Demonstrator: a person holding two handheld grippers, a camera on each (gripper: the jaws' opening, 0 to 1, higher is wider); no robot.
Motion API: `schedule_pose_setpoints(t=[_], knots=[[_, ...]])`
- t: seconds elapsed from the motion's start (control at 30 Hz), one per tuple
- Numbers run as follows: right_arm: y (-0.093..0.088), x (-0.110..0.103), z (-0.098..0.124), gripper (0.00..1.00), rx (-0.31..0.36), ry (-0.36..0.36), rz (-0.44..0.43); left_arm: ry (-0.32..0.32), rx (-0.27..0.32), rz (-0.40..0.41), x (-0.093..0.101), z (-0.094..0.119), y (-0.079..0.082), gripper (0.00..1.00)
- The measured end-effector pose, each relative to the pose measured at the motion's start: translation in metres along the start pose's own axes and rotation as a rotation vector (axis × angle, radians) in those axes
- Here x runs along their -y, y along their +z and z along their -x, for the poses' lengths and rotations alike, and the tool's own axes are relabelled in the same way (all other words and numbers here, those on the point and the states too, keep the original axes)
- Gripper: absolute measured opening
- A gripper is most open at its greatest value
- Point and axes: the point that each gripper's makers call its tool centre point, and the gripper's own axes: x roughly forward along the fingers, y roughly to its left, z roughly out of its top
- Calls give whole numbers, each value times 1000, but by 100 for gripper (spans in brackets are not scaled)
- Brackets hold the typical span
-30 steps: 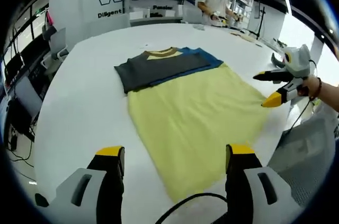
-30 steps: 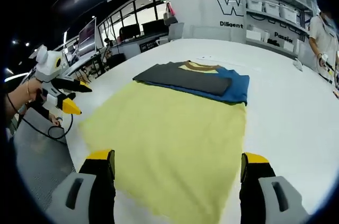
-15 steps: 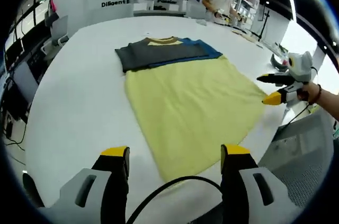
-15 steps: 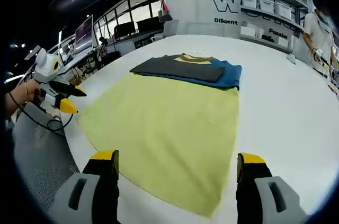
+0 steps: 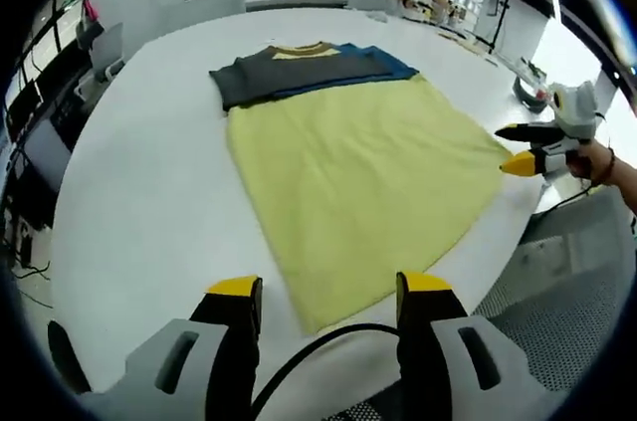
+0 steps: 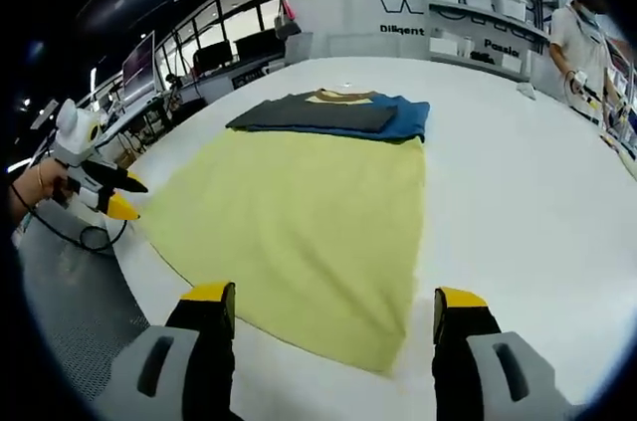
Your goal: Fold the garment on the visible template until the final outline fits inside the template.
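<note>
Garment (image 5: pixel 348 157) on table (image 5: pixel 139 192), template beneath indiscernible.

Both views were bright and evenly lit from overhead ceiling strips and spot lamps. The white table (image 5: pixel 149 172) glared softly, strongest toward its far right edge in the left gripper view. Shadows were faint and soft. Fisheye distortion bent straight lines near the edges, where detail blurred. The yellow garment (image 6: pixel 299 222) at the center looked sharp; distant shelves looked soft.
</note>
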Motion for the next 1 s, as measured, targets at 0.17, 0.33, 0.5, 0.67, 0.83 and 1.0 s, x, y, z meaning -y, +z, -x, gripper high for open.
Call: schedule_pose_setpoints(t=[0.17,0.33,0.5,0.67,0.83,1.0], knots=[[-4,7,3,70,-9,-31,-16,26,-24,11,-3,-1,-10,46],[-9,10,6,66,-21,-50,-22,39,-54,3,-3,0,-17,39],[-12,14,11,59,-24,-66,-49,46,-67,0,-3,-1,-20,32],[-19,21,16,48,-60,-98,-64,69,-79,-30,-5,-2,-20,28],[-21,22,17,39,-68,-108,-49,84,-79,-40,-8,-1,-20,24],[-25,18,15,29,-107,-112,21,87,-86,-30,-10,0,-22,17]])
